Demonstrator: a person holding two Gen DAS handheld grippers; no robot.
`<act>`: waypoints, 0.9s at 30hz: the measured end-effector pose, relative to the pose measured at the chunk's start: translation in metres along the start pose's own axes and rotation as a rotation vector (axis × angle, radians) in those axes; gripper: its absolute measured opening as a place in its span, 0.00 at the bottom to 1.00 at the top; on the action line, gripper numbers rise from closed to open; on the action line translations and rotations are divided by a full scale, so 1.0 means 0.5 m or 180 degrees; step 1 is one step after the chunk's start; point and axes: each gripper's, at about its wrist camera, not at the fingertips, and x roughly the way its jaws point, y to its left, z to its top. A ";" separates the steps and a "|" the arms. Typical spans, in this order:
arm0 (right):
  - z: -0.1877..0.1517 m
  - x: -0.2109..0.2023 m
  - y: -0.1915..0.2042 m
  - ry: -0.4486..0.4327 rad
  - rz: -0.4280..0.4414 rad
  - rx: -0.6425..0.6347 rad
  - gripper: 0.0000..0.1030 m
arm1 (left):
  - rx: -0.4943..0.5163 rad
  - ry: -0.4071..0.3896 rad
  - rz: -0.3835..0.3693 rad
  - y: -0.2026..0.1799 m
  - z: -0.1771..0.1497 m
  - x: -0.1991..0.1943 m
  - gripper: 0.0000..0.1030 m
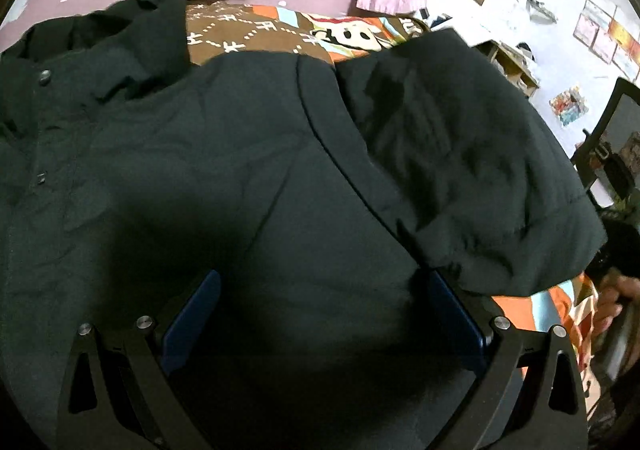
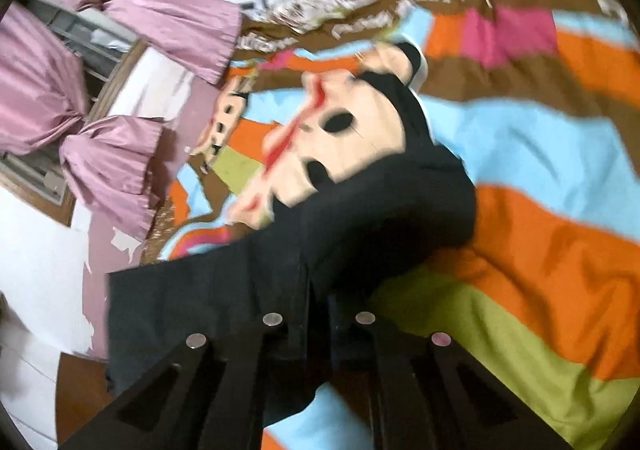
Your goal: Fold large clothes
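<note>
Blue-padded left claw (image 1: 320,306) spread wide at the near edge of the left wrist view, hovering over the dark jacket (image 1: 200,170), nothing pinched between the pads. Jacket laid out flat across most of that view on a bed with a colourful patterned blanket (image 1: 256,30); whether the pads touch the cloth cannot be told. Snap buttons (image 1: 44,77) down the front at far left, hood bunched up at the far left corner. One sleeve (image 1: 460,154) folded in over the right side of the body, its cuff end lying just right of the right-hand pad. Blurred hand (image 1: 612,302) at the right edge, beside the blanket.

Right claw (image 2: 316,302) at the near edge of the right wrist view, fingers pressed together on a dark fold of the jacket (image 2: 360,210); pads hidden in the cloth. From the pinch, jacket cloth running left and far, one rounded part bulging to the far right over the blanket's orange and blue stripes (image 2: 560,154). Cartoon face printed on the blanket just beyond the jacket. Pink curtains (image 2: 172,30) gathered at a window to the far left, white wall below them. Whole right view smeared and tilted.
</note>
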 end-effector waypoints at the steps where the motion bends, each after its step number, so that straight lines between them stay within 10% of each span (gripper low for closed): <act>1: 0.008 -0.024 0.025 -0.0053 0.0020 -0.0112 0.06 | -0.0059 -0.0041 -0.0049 0.006 -0.003 -0.021 0.97; 12: -0.057 -0.227 0.360 -0.0451 0.0451 -0.1419 0.06 | -0.0601 -0.0363 -0.0453 0.110 -0.014 -0.334 0.97; 27: -0.558 -0.186 0.726 0.0463 0.0710 -0.3748 0.06 | -0.1019 -0.0576 -0.0134 0.330 -0.138 -0.647 0.97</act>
